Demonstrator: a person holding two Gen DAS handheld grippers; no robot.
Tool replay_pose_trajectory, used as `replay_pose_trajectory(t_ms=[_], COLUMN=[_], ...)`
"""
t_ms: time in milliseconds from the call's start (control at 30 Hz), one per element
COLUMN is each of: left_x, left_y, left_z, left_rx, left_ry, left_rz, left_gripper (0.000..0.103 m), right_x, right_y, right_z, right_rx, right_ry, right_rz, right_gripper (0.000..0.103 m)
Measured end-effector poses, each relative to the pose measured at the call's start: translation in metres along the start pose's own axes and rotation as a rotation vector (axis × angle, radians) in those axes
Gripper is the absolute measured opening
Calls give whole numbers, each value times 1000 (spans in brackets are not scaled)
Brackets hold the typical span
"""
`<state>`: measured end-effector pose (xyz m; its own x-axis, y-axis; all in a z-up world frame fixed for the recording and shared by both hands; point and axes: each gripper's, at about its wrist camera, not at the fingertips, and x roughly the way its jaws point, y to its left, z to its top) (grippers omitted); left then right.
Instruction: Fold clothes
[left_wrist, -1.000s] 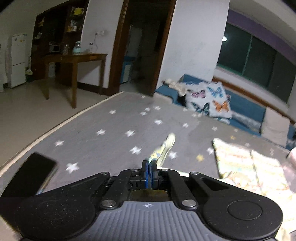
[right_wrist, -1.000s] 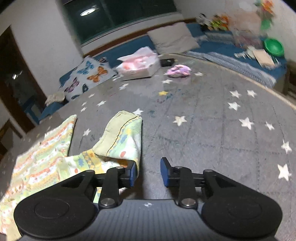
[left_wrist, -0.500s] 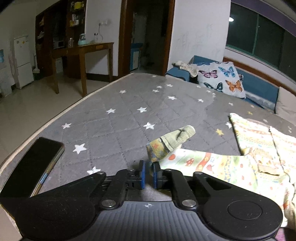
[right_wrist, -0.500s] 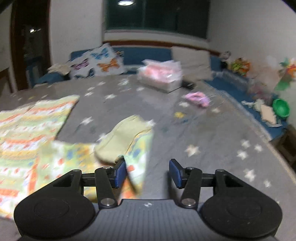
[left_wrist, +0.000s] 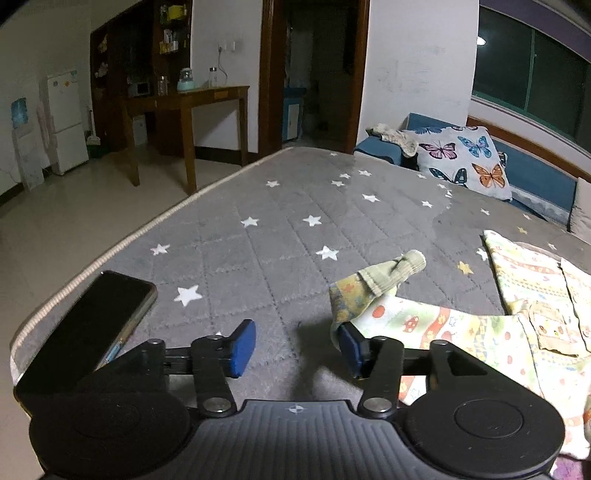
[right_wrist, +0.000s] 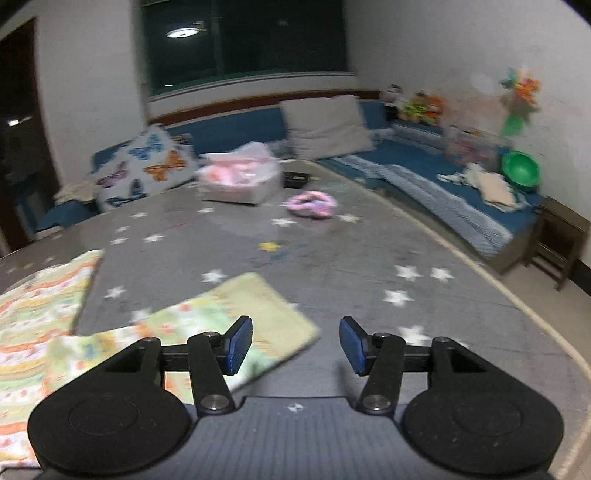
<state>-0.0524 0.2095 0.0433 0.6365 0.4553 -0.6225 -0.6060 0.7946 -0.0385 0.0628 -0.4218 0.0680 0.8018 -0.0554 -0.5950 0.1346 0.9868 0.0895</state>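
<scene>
Grey star-quilted mattress (left_wrist: 280, 236), patterned garment (left_wrist: 461, 332) spread flat, its bunched cuff touching the right finger of the wide-open, empty left gripper (left_wrist: 291, 345), right gripper (right_wrist: 295, 345) likewise wide open and empty above the garment's other edge, black phone (left_wrist: 92, 325) left of left gripper, butterfly pillow (left_wrist: 465, 158) far ahead

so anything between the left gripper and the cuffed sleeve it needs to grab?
Nothing visible. The left gripper is open, and the cuffed sleeve lies right at its right finger. The phone sits off to the left.
</scene>
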Motion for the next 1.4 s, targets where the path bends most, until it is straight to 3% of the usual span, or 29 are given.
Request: replay_pose_trajectory(t_ms=[200,433,633,1000,1167,1333,1400], left_x=[1,1,-7,-34,-13,18,28], left_y=[8,20,-12,-42,-64,-77,-75], left_z=[-1,3,4,23,31,34,35], left_rx=[-21,-69,113,173,252,297,292], left_ry=[4,-6,-58,-165,-129,-75,-44], left_rz=[39,73,59,-16,-54,-36,-24], left_gripper=[70,80,84,93,93,88,68], right_x=[12,28,29,29,29,29,29], right_y=[39,60,62,60,62,64,63], right_z=[-3,-15,-15,-16,-17,-18,-18], right_rx=[-66,-119,-129,-126,-130,-126,-119], right_ry=[41,101,101,98,94,91,91], right_rz=[133,152,145,145,146,148,148], right_gripper=[54,61,66,69,77,80,80])
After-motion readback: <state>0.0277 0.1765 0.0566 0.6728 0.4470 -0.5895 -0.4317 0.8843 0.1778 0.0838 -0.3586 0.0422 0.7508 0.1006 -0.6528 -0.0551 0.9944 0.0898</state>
